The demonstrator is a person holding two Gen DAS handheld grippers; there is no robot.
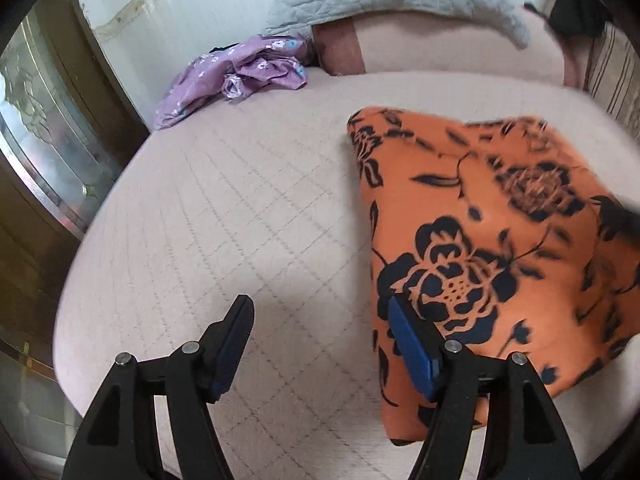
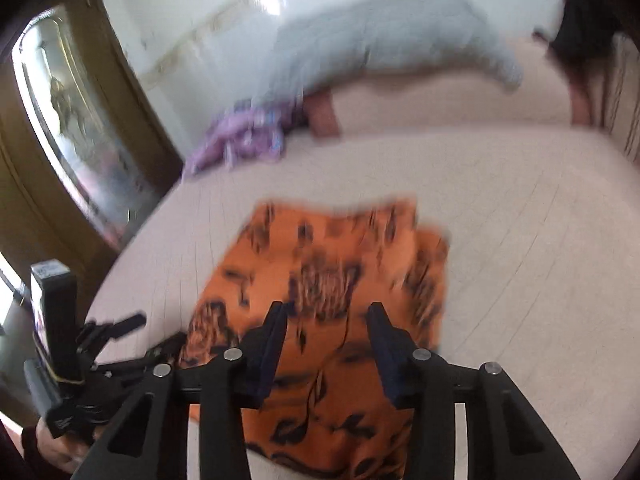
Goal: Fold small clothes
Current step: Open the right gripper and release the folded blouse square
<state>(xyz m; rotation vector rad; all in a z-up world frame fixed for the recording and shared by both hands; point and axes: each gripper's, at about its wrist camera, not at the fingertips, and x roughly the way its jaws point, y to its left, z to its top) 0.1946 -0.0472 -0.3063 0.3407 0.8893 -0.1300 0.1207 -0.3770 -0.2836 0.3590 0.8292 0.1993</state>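
- A purple flowered garment lies crumpled at the far left of the bed, near the wall and well apart from the work.
- The left gripper hangs over bare quilted bedding with its 2 jaws spread wide and nothing between them; its right finger overlaps the near left edge of the cloth, though contact cannot be told.
- The orange cloth with black flowers lies on the bed to the right of that gripper, already doubled into a rough rectangle, with its far edge blurred.
- In the right wrist view, the right gripper hovers above the cloth's near half, jaws parted and pressing on nothing that can be made out.
- The cloth looks thin, light and limp, so it will likely sag and slide when lifted.
- The 2 near corners, or the folded left edge, seem the best places to pinch, 1 per gripper.
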